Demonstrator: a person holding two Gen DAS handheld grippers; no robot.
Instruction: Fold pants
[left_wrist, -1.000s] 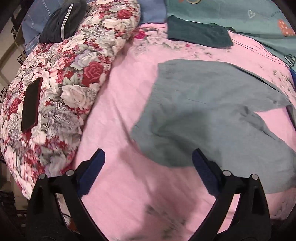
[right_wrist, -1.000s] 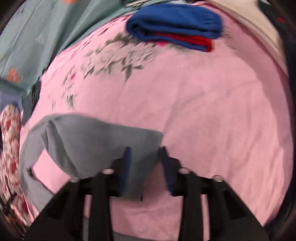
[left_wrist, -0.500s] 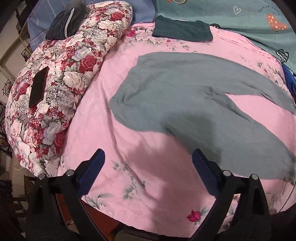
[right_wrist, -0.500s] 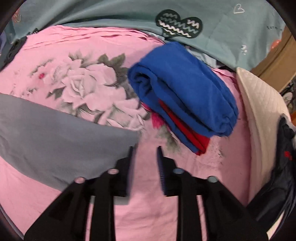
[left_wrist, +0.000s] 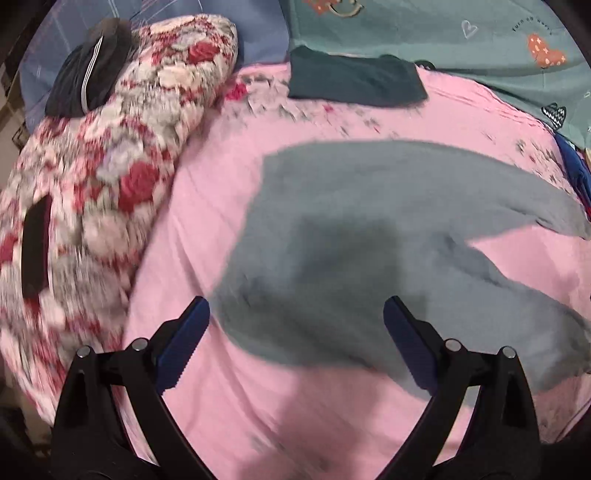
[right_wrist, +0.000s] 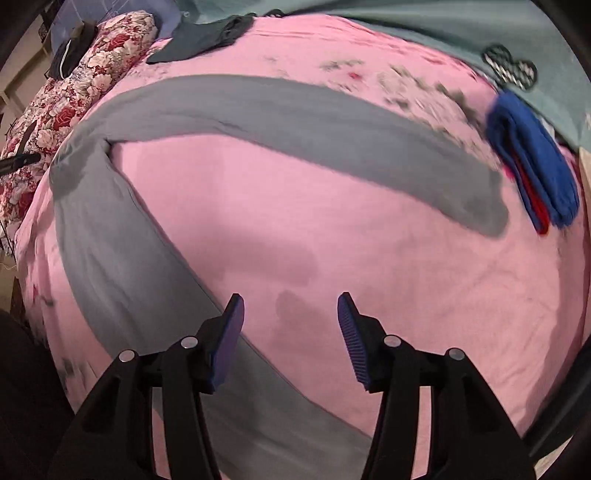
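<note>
Grey pants (left_wrist: 354, 236) lie spread flat on the pink bed sheet (left_wrist: 207, 206), waistband to the left, two legs splayed apart to the right. In the right wrist view the pants (right_wrist: 122, 243) form a V: one leg runs across the top, the other runs down under the left finger. My left gripper (left_wrist: 295, 332) is open and empty, hovering above the waistband edge. My right gripper (right_wrist: 290, 325) is open and empty above bare sheet between the two legs, beside the near leg.
A floral quilt roll (left_wrist: 122, 155) with a black phone (left_wrist: 37, 247) and a dark cap (left_wrist: 88, 70) lies left. A folded dark green garment (left_wrist: 354, 79) sits at the back. A folded blue and red garment (right_wrist: 532, 158) lies right, next to the far leg's cuff. A teal blanket (left_wrist: 443, 33) lies behind.
My right gripper has opened, let go of the pants leg cuff, and pulled back so both legs show. My left gripper has moved closer over the waistband, still open.
</note>
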